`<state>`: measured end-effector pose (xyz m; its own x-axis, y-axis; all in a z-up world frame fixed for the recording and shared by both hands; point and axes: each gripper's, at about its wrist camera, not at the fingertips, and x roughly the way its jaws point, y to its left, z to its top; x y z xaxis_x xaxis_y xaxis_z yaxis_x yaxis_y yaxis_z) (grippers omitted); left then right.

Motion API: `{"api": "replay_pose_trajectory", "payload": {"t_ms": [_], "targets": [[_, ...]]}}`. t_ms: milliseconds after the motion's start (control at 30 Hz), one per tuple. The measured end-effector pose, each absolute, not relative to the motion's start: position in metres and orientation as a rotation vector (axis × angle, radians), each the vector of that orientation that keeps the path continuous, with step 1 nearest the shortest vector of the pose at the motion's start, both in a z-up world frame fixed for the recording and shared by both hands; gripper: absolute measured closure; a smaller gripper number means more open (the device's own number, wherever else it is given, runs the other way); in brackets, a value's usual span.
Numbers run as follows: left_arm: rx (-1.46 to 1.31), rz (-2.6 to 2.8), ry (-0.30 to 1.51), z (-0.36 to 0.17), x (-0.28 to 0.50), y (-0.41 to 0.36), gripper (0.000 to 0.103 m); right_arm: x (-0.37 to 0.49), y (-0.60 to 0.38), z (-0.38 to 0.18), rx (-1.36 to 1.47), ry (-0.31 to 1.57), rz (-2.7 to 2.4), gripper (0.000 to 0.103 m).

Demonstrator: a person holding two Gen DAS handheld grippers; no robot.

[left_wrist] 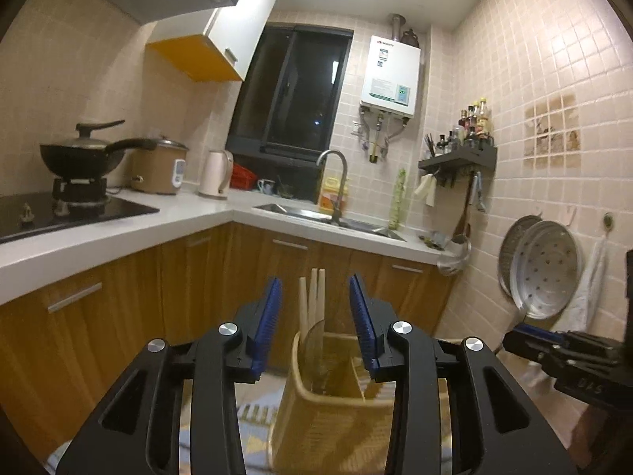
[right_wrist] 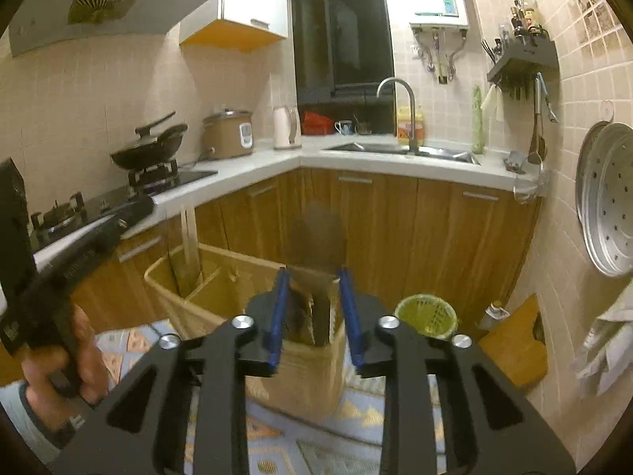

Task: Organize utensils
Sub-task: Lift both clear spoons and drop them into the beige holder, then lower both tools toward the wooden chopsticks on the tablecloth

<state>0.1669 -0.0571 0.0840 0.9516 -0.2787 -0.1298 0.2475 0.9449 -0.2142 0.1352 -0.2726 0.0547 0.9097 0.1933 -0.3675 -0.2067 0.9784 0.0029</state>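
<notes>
In the left wrist view my left gripper (left_wrist: pixel 315 282) stands open over a woven utensil basket (left_wrist: pixel 316 415) on the floor. Pale wooden chopsticks (left_wrist: pixel 312 297) stand upright in the basket between the blue pads without touching either. A translucent flat utensil (left_wrist: pixel 316 340) leans beside them. In the right wrist view my right gripper (right_wrist: pixel 313 273) is open above the basket's near compartment (right_wrist: pixel 300 380). A dark, blurred utensil (right_wrist: pixel 316 233) stands between its pads, with a gap on both sides. A hand (right_wrist: pixel 59 356) holds the left gripper (right_wrist: pixel 134 209) next to the chopsticks (right_wrist: pixel 190 237).
The basket stands on a patterned mat (right_wrist: pixel 356 415) before wooden cabinets (right_wrist: pixel 395 229). A green bin (right_wrist: pixel 427 312) and a wooden board (right_wrist: pixel 514 340) are on the right. Steamer trays (right_wrist: pixel 609 198) hang on the tiled wall. The counter (left_wrist: pixel 118 229) holds a hob and wok (left_wrist: pixel 83 154).
</notes>
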Motion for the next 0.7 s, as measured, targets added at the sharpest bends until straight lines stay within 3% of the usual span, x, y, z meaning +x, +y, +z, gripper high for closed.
{"api": "replay_pose_trajectory", "payload": {"t_ms": [367,500,700], "targets": [[-0.22,-0.403,0.274,0.117,0.102,-0.012,0.069,0.081,-0.291,0.056,0.082,0.716,0.264,0.078],[-0.211,-0.462,0.336,0.12,0.082,-0.014,0.062,0.066,-0.29,0.039,0.121,0.85,0.278,0.078],[-0.211,-0.523,0.501,0.101,0.071,-0.021,0.062,0.053,-0.281,-0.001,0.08,1.015,0.256,0.078]]}}
